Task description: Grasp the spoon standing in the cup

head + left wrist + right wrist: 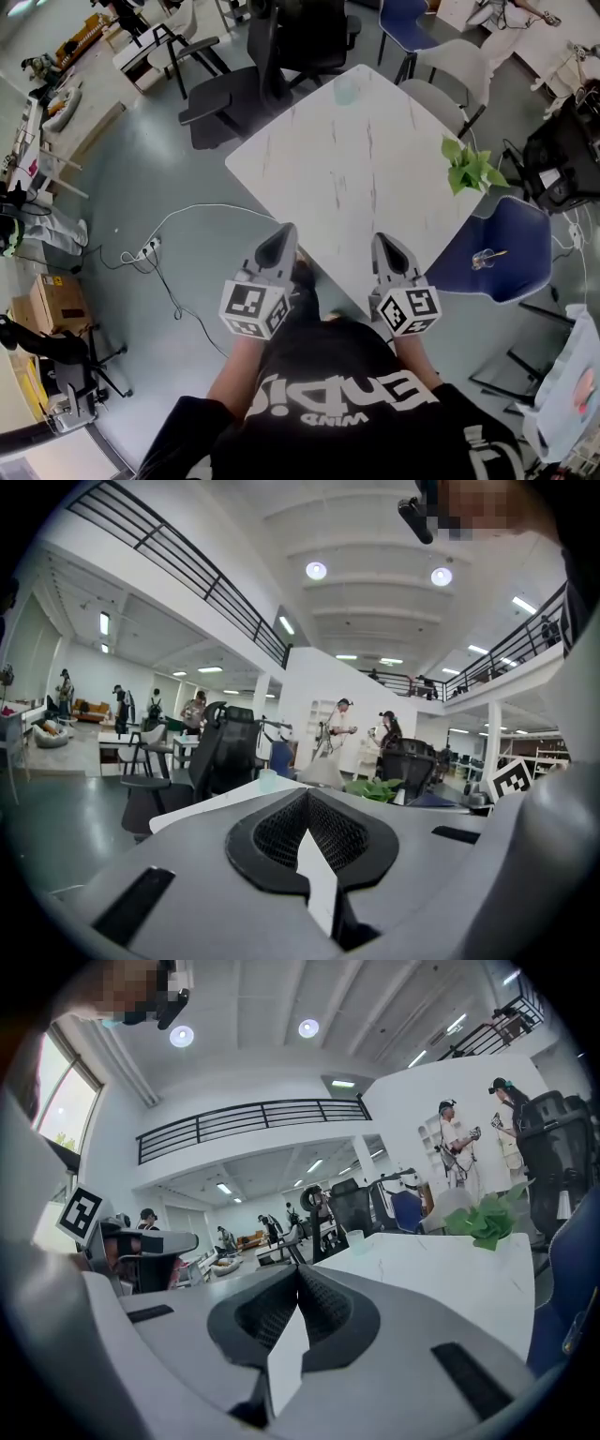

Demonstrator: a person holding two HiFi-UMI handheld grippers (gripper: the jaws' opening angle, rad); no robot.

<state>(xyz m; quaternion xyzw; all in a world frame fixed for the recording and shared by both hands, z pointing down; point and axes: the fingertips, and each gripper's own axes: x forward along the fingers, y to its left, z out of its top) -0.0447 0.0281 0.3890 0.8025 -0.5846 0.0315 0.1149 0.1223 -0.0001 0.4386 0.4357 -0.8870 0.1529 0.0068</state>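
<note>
White, marble-veined table (356, 169) lies ahead of me, one corner toward my body. My L gripper (278, 240) and R gripper (391, 246) are held side by side, apart, both pointing fwd approx. level. In the head view the L tip sits at the table's near-left edge and the R tip over the top by the near corner. L gripper view: pads meet tip to tip, nothing btwn them. R gripper view: same, jaws together, empty. Task item: a small clear cup (485, 258) stands on the seat of a blue chair (525, 234) just beside the table's right edge, w/ a yellowish spoon (497, 252) leaning out of it; too small for further detail. It is well apart from both grippers, nearer the R one. On the table: a pale tumbler (347, 89) upright at the far corner and a green plant (469, 167) at the right corner. On the grey floor left of the table lies a white cable (178, 225).
</note>
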